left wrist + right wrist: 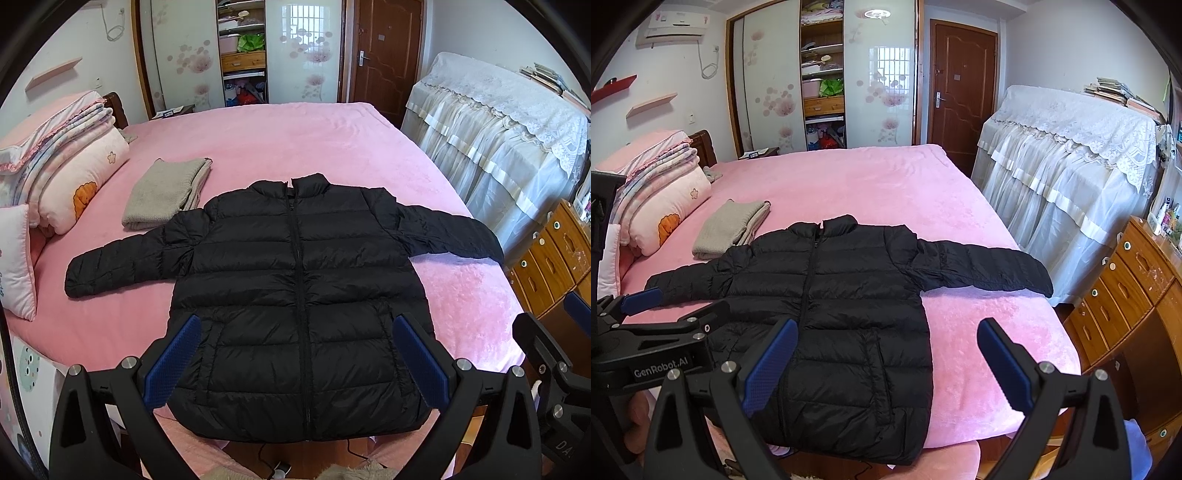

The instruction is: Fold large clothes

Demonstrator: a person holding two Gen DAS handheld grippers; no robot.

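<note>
The left gripper (297,360) is held with its two blue-padded fingers (173,362) spread wide, nothing between them. Just beside it, on its right, the right gripper (886,369) is held at about the same level, jaws likewise spread wide and empty. Both point forward and slightly downward, side by side.

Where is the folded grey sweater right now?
The grey sweater lies on the pink bed, left of the black jacket's collar, beside the stacked bedding.
</note>
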